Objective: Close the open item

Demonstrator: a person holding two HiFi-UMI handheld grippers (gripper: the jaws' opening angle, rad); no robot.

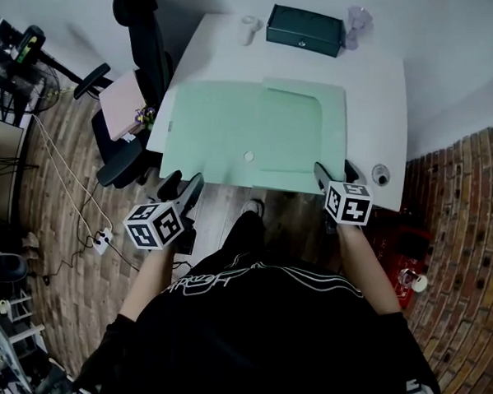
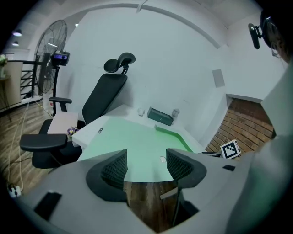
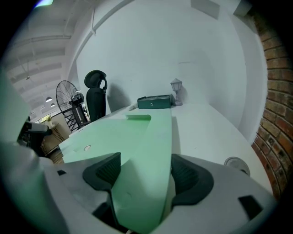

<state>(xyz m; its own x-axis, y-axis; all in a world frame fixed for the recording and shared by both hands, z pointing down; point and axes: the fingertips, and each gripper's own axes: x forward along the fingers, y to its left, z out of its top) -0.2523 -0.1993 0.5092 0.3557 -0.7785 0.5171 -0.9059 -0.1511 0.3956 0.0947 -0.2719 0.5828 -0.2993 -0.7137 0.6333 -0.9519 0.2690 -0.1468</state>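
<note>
A large light green folder (image 1: 258, 135) lies spread flat on the white table (image 1: 375, 100), with a small white round button (image 1: 248, 157) near its front edge. My right gripper (image 1: 334, 172) is at the folder's near right corner. In the right gripper view the folder (image 3: 132, 137) runs between the two jaws of that gripper (image 3: 144, 171), which stand wide apart and open. My left gripper (image 1: 184, 183) hangs open just off the table's front left edge, over the floor, with nothing between its fingers (image 2: 114, 169). The folder (image 2: 132, 141) lies ahead of it.
A dark green box (image 1: 304, 29) stands at the table's far edge, with a small clear lantern (image 1: 357, 21) to its right and a white object (image 1: 250, 27) to its left. A round grommet (image 1: 381, 174) sits by the right gripper. A black office chair (image 1: 143, 55) is on the left, a brick wall (image 1: 469, 204) on the right.
</note>
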